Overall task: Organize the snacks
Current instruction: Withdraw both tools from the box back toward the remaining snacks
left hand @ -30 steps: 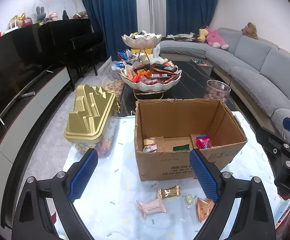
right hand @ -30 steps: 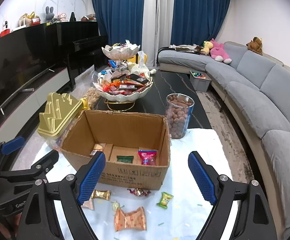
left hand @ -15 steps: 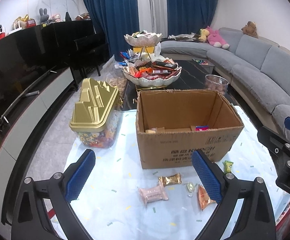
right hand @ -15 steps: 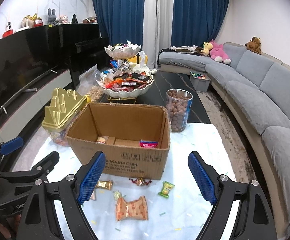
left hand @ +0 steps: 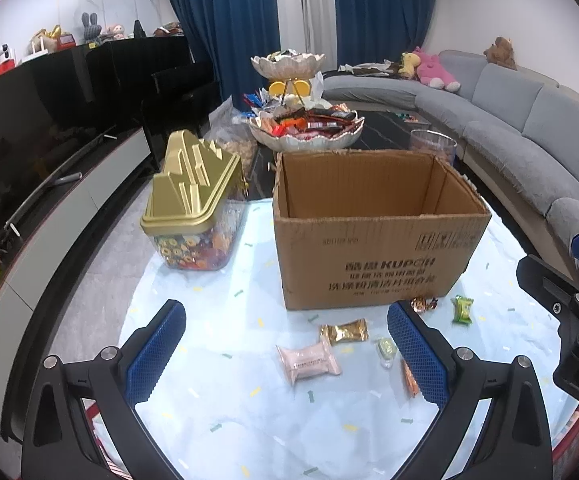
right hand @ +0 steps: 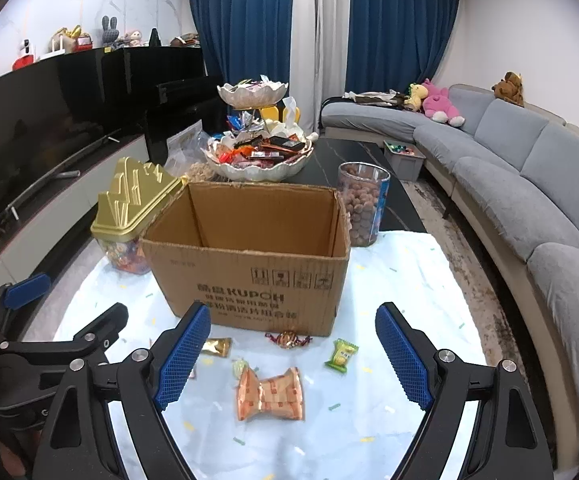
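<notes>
- Cardboard box (left hand: 377, 232) stands on the desk (left hand: 225, 412); loose snacks lie before it, the pink packet (left hand: 307, 362) between the left claw (left hand: 285, 356) jaws, untouched
- Left claw opening wide, empty; right claw (right hand: 293, 354) open, empty, over the orange packet (right hand: 271, 394)
- Risk: crinkly wrappers may slip from the pads
- Both claws sit lower than before; the box's contents are now hidden

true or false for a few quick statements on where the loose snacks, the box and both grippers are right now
1. The brown cardboard box stands open at the top. True.
2. The orange twin-pack wrapper lies inside the box. False: it lies on the pale tablecloth in front of it.
3. The right gripper clamps a snack. False: open, holding nothing.
4. The gold-lidded clear candy tub stands beside the box. True.
5. The left gripper holds the pink wrapped snack. False: its jaws are opening, gripping nothing.
</notes>
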`<state>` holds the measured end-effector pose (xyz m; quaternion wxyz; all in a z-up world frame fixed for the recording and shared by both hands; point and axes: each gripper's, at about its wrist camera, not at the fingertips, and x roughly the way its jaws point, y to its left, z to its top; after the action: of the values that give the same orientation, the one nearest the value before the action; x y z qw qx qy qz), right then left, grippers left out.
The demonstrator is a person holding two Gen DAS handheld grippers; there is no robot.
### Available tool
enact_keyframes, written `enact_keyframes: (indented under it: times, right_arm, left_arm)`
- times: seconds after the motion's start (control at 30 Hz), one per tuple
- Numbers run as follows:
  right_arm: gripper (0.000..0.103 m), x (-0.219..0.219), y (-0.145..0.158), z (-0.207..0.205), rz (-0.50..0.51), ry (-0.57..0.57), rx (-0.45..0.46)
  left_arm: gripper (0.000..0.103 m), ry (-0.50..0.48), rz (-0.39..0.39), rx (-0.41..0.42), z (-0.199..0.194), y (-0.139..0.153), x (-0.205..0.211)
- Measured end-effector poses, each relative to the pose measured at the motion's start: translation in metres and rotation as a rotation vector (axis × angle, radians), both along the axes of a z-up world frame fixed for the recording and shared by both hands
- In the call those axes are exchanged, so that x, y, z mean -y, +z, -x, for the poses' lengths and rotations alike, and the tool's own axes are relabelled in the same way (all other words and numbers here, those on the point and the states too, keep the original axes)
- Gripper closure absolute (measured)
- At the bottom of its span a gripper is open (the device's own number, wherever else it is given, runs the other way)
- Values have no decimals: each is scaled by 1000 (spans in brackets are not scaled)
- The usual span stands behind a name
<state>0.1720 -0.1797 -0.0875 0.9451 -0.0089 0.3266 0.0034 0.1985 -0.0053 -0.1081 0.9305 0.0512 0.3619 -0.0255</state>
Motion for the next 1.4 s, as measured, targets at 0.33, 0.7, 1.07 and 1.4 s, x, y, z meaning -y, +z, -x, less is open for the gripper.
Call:
enact_keyframes:
  times: [0.33,0.7,1.07,1.4]
  right_arm:
    - [18,-7,-22,3,13,12,-18]
    - [18,-6,-56,-4,17,15,-76]
    - [18,-1,-87,-15,10,4,-124]
    - [18,-3,-107,-20,2,13,-151]
  left_arm:
    - [0,4,11,-3,3,-28,-4]
    - [0,8,10,-13,-6,-61,0]
    - [0,21,3,-37,-16,-92,5]
    - [0,27,-2,-48,-23,-108,3]
